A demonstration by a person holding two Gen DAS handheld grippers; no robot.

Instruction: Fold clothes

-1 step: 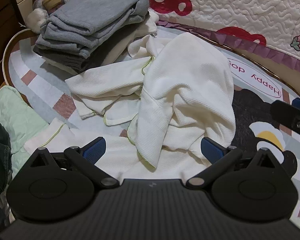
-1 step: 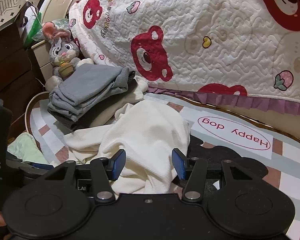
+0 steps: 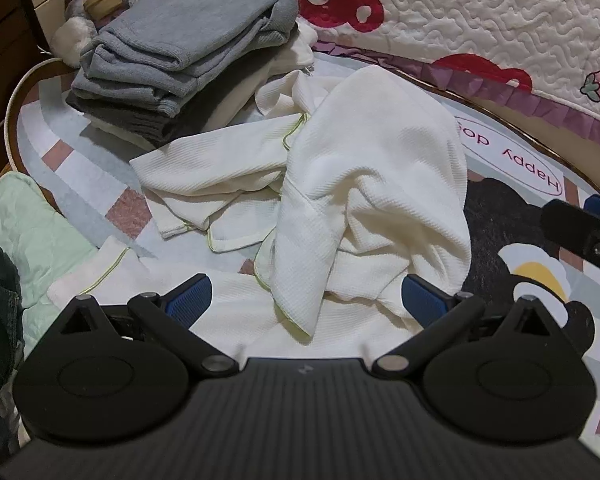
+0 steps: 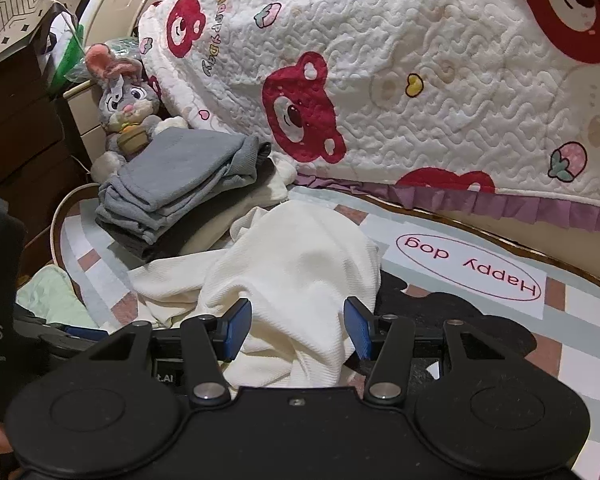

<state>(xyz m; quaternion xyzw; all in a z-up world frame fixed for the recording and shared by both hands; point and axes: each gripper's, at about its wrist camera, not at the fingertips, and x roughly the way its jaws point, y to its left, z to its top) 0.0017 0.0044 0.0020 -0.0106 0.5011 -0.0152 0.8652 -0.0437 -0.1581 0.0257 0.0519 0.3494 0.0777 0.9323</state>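
Observation:
A crumpled cream-white garment [image 3: 364, 184] with thin yellow-green trim lies in a heap on the patterned mat [image 3: 80, 152]. My left gripper [image 3: 306, 300] hovers over its near edge, pointing steeply down, jaws wide open and nothing pinched. In the right wrist view the same garment [image 4: 296, 272] bulges up just beyond my right gripper [image 4: 298, 328], whose blue pads [image 4: 236, 326] stand apart on either side of a fold without pressing it. Part of the right gripper [image 3: 580, 232] shows at the right edge of the left wrist view.
A stack of folded grey clothes [image 3: 180, 48] sits at the mat's far left, with a plush rabbit [image 4: 128, 112] behind it. A bear-print quilt [image 4: 420, 80] hangs along the back. Pale green fabric [image 3: 28, 232] lies at the near left.

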